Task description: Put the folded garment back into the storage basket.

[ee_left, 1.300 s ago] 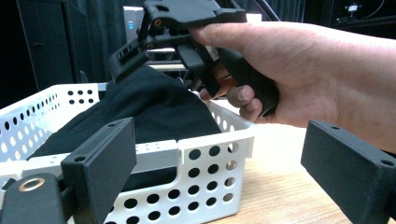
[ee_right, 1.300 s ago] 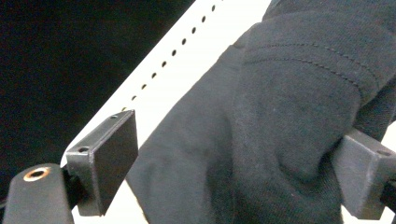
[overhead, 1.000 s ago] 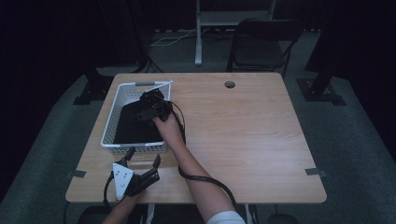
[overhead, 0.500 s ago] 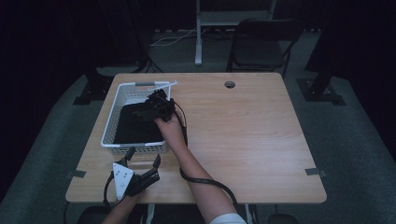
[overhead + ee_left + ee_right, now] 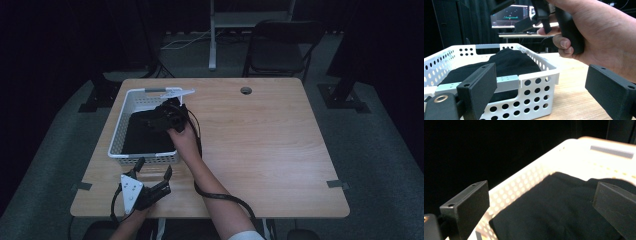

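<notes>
Much of the scene is dark: beyond the wooden table (image 5: pixel 260 145) the room falls to near black, and the folding chair (image 5: pixel 280 47) at the far side shows as little more than an outline. The black cloth (image 5: pixel 145 135) lies inside the white basket (image 5: pixel 117 135) at the left far part of the table, but its folds cannot be made out in the high view; it reads as 1 dark mass, and whether it is 1 piece or more cannot be told. In the right gripper view the basket's wall is overexposed, so its holes fade out, and the cloth (image 5: pixel 564 212) is cut off by the lower edge. In the left gripper view the right hand (image 5: pixel 604 37) is cut off at the top and right, and the basket's near wall (image 5: pixel 536 87) hides the lower part of the cloth (image 5: pixel 511 60).

Counted: 1 basket, 1 table, 1 chair, 2 grippers.

The right gripper (image 5: pixel 162 116) hangs over the basket's right far part, just above the cloth, its jaws wide apart and holding nothing. The left gripper (image 5: pixel 154 169) rests near the table's near edge, just in front of the basket, jaws also spread apart and empty.
</notes>
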The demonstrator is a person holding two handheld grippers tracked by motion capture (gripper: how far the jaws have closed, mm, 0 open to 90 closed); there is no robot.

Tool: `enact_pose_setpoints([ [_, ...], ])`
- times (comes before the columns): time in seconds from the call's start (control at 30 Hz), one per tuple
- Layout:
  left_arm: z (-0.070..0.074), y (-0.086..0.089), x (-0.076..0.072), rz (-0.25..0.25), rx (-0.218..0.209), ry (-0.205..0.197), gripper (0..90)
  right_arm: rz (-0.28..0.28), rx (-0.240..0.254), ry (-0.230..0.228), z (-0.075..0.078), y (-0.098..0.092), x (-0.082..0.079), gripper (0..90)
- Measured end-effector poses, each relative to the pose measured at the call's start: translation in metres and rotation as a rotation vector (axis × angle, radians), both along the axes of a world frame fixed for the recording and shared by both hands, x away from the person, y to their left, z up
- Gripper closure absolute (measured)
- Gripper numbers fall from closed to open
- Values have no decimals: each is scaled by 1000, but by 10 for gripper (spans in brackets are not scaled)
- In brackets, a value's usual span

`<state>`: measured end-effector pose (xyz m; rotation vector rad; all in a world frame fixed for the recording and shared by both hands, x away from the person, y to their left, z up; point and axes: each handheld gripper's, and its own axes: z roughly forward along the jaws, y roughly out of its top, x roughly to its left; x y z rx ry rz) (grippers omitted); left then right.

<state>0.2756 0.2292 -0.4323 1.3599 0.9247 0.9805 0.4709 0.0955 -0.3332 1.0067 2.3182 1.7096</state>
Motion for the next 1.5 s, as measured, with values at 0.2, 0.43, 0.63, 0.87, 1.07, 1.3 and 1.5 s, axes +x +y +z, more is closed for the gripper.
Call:
enact_pose_setpoints([
  [0.2, 0, 0, 0, 1, 3, 2, 117, 0, -5, -13, 1, -5, -3, 9],
  [0.43, 0, 0, 0, 3, -1, -2, 117, -15, -1, -21, 5, -14, -7, 9],
  [0.63, 0, 0, 0, 2, 3, 2, 117, -21, 4, -32, 5, -20, -13, 9],
  [0.87, 0, 0, 0, 3, 4, 4, 117, -2, 35, -43, 3, -27, -17, 9],
  [1.07, 0, 0, 0, 3, 3, 3, 117, 31, 51, -89, 3, -31, -23, 9],
  [1.3, 0, 0, 0, 4, 5, 4, 117, 9, 47, -89, 8, -46, -28, 9],
  [1.5, 0, 0, 0, 4, 5, 4, 117, -7, 34, -100, 8, -62, -34, 10],
])
